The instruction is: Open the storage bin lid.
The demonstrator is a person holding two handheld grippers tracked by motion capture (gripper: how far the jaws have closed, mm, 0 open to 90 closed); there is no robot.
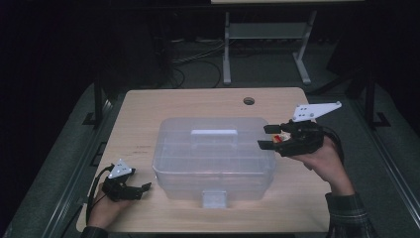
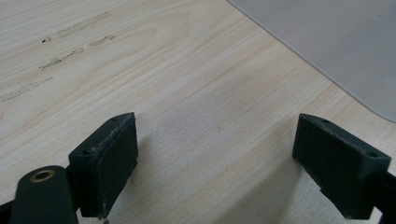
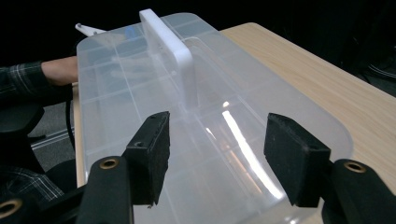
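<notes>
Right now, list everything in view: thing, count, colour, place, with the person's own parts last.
storage box: one, clear plastic, lid on, middle of the table.
box handle: one, white, on the lid.
front latch: one, translucent white, on the box's near side.
table: one, light wood, with a round hole near its far edge.
second table's frame: one, pale grey, on the floor beyond.
left tool: one, black, jaws apart, resting on the table left of the box.
right tool: one, black, jaws apart, at the box's right end.
hands: two, one on each tool.
</notes>
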